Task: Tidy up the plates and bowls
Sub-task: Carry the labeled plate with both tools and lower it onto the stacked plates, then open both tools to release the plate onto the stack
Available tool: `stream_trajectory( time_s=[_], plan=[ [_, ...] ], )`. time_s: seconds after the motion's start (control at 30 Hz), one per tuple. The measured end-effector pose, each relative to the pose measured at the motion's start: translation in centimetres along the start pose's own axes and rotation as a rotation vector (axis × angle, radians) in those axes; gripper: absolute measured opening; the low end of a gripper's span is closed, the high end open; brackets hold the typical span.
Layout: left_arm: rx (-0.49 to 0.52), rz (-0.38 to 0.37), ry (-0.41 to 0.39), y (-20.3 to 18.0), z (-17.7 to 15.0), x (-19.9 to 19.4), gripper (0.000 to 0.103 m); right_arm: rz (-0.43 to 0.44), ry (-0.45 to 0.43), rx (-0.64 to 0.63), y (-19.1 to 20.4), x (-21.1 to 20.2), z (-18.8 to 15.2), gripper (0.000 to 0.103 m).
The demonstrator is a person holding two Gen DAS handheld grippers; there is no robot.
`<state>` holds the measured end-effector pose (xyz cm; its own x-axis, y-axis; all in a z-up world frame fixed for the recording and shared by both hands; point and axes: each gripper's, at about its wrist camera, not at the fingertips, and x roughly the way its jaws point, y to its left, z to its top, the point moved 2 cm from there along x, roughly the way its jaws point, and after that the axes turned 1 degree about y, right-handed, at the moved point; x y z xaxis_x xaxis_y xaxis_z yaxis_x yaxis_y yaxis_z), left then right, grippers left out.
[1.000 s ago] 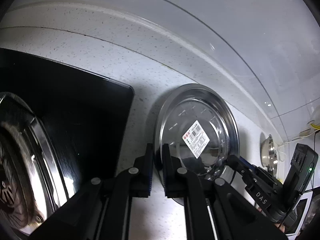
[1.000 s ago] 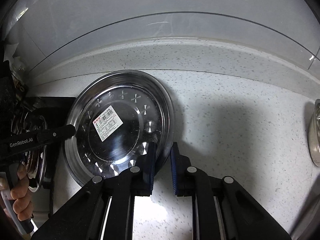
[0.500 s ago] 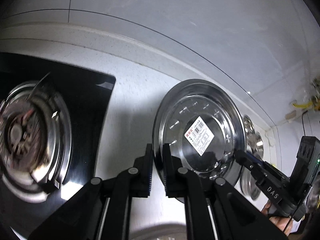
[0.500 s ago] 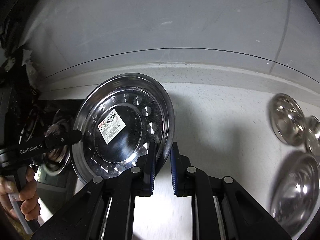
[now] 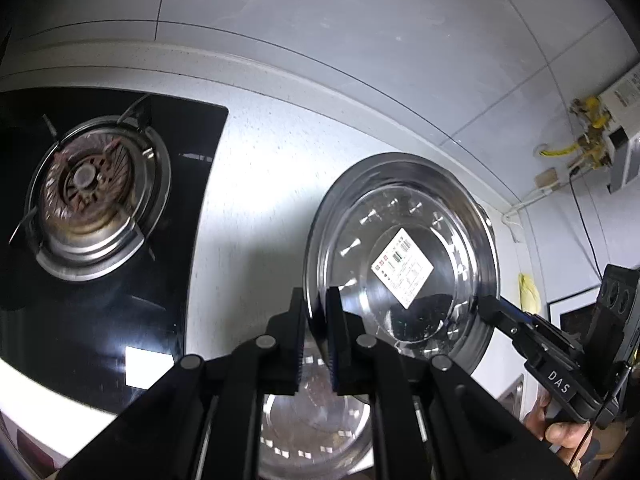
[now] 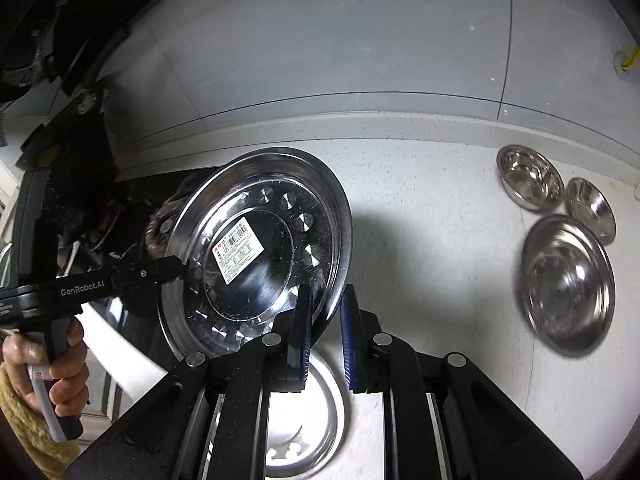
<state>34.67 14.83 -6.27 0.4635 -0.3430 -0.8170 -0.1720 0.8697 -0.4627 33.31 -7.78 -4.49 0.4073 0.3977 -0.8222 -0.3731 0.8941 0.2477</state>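
Note:
A large steel plate point(image 5: 404, 256) with a white barcode label hangs in the air above the speckled counter, held from both sides. My left gripper point(image 5: 316, 316) is shut on the plate's left rim. My right gripper point(image 6: 326, 312) is shut on the opposite rim of the same steel plate point(image 6: 256, 256). Each gripper shows in the other's view, the right gripper point(image 5: 486, 306) at the plate's right edge and the left gripper point(image 6: 176, 268) at its left edge. Below the lifted plate lies another steel dish point(image 5: 316, 432), seen in the right wrist view too as a steel dish point(image 6: 308, 420).
A black gas hob with a round burner point(image 5: 88, 192) fills the left of the counter. At the right stand a steel plate point(image 6: 568, 284) and two small steel bowls point(image 6: 528, 176) point(image 6: 590, 208). A tiled wall point(image 5: 360, 40) runs behind. A hand point(image 6: 48, 360) grips the left handle.
Both grippers have lifted the labelled plate up off the counter. The burner, the dishes at the right and the dish underneath have come into view as the cameras rose.

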Motion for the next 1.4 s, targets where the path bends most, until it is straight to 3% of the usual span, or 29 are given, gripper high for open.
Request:
stream_trajectory(
  time_s=[0.23, 0.37, 0.7, 1.07, 1.4],
  plan=[
    [0.017, -0.011, -0.005, -0.6, -4.5, -2.3, 0.009, 0.018, 0.000, 0.001, 0.5, -3.0, -3.6, 0.012],
    [0.010, 0.005, 0.008, 0.3, -7.5, -2.3, 0.009, 0.029, 0.031, 0.006, 0.7, -2.5, -6.1, 0.012],
    [-0.063, 0.039, 0.141, 4.7, -13.7, 2.5, 0.008, 0.062, 0.200, 0.074, -0.8, 3.5, -12.2, 0.012],
    [-0.075, 0.063, 0.187, 5.9, -14.6, 4.9, 0.008, 0.072, 0.263, 0.113, -1.8, 5.8, -13.7, 0.012],
    [-0.016, 0.116, 0.155, 5.3, -14.3, 5.0, 0.010, 0.090, 0.278, 0.113, -1.7, 6.4, -14.2, 0.015]
  ],
)
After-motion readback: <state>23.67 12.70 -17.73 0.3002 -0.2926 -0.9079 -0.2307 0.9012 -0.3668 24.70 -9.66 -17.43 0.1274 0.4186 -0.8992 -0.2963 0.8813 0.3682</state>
